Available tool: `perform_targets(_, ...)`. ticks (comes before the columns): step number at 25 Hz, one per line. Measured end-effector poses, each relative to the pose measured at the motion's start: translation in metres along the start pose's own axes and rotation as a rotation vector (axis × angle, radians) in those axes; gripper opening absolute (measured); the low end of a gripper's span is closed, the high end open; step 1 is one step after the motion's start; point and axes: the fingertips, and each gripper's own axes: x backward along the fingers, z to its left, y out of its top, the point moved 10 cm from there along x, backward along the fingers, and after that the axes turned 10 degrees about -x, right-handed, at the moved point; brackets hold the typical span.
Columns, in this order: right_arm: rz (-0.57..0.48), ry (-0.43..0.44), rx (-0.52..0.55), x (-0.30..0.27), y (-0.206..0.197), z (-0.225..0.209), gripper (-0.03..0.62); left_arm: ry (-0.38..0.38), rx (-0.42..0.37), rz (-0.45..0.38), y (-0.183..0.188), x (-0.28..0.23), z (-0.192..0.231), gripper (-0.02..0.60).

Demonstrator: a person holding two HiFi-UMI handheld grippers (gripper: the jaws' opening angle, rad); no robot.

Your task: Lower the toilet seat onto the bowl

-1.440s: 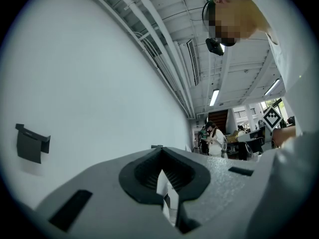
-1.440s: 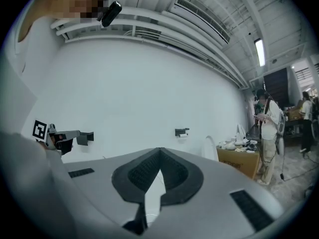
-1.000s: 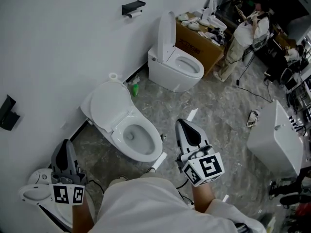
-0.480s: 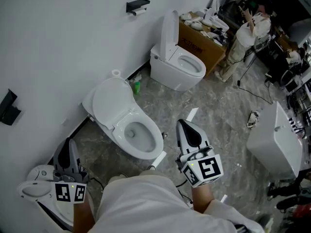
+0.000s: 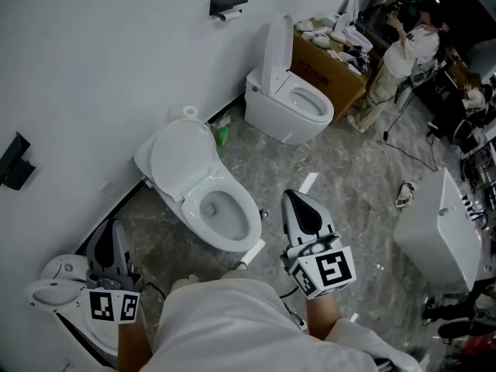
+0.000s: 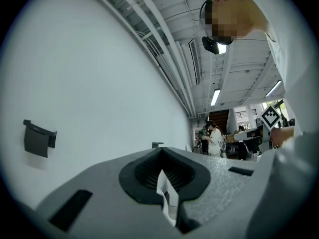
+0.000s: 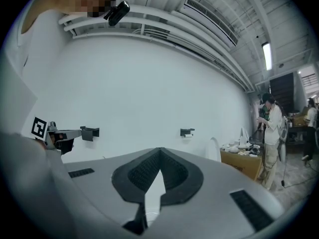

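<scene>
In the head view the nearest white toilet stands against the wall, its bowl rim uncovered. Its raised seat and lid lean back toward the wall; I cannot tell one from the other. My right gripper hovers just right of the bowl, jaws shut and empty. Well left of the toilet, my left gripper is also shut with nothing in it. Both gripper views look level along shut jaws, the left gripper and the right gripper, at the white wall.
A second toilet with its lid up stands farther along the wall, beside a cardboard box of clutter. A third toilet sits at lower left. A white cabinet is at right. A person stands at the back.
The head view has drifted a little, so the toilets sit slightly higher and further right in the picture. Both grippers stay shut and keep their places.
</scene>
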Motion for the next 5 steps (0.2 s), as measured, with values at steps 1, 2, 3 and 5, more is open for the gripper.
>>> perform_targets(1,0.002,0.002,0.001,-0.0002,-0.0009,-0.0005,-0.003,0.002,0.001,0.001,-0.0008,0.0006,-0.0009,0.004)
perform_targets(2,0.004,0.004,0.002,-0.0003,-0.0015,-0.0011,-0.003,0.003,0.001,0.002,-0.0013,0.0009,-0.0018,0.003)
perform_targets(3,0.005,0.005,0.003,-0.0003,-0.0019,-0.0016,-0.003,0.004,0.002,0.003,-0.0017,0.0012,-0.0026,0.003)
perform_targets(5,0.006,0.006,0.005,-0.0004,-0.0023,-0.0027,-0.003,0.005,0.002,0.006,-0.0023,0.0017,-0.0041,0.003)
